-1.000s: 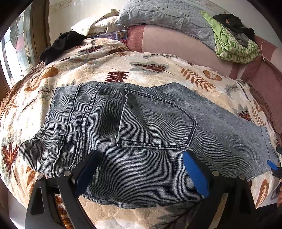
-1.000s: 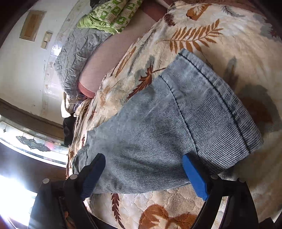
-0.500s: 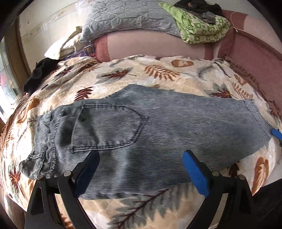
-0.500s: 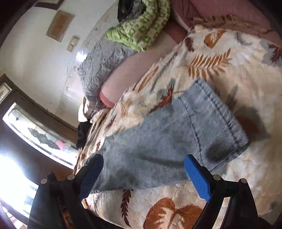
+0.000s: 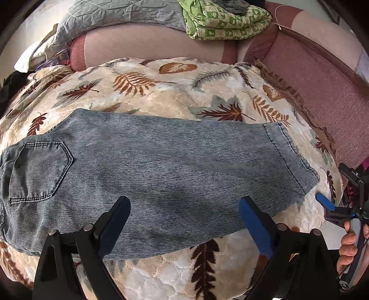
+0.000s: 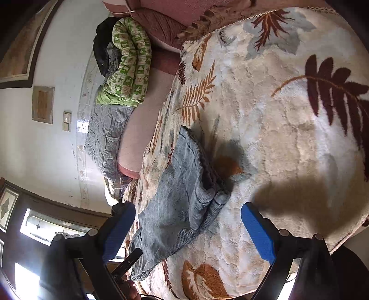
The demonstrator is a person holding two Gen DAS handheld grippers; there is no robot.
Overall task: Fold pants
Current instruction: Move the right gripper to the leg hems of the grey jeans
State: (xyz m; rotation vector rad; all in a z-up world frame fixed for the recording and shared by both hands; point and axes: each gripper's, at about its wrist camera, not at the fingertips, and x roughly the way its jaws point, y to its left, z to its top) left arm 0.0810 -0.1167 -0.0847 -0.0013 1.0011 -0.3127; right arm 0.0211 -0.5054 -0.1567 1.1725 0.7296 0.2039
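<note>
- Grey-blue denim pants [image 5: 161, 166] lie flat on a bed, stretched sideways across a cream blanket [image 5: 161, 97] printed with brown and grey leaves
- In the left wrist view the back pocket [image 5: 37, 170] and waist end are at the left and the stitched leg hem [image 5: 290, 154] is at the right, near the blanket's right edge
- In the right wrist view the hem end [image 6: 200, 175] faces the camera, showing two layers of denim stacked one on the other
- The left gripper [image 5: 184, 228] hovers over the near edge of the pants, its blue-padded fingers wide apart and holding nothing
- The right gripper [image 6: 188, 230] has its fingers wide apart too, holding nothing, near the hem corner; in the left wrist view its blue tip shows just beside that corner
- The right hand [image 5: 350, 249] grips the handle at the far right edge of the left wrist view
- Behind the blanket runs a pink mattress [image 5: 150, 43], with a grey quilt [image 5: 120, 13] and a green patterned cloth [image 5: 221, 20] piled on it
- A white wall [image 6: 57, 143] with a light switch [image 6: 66, 121] stands beyond the bed
</note>
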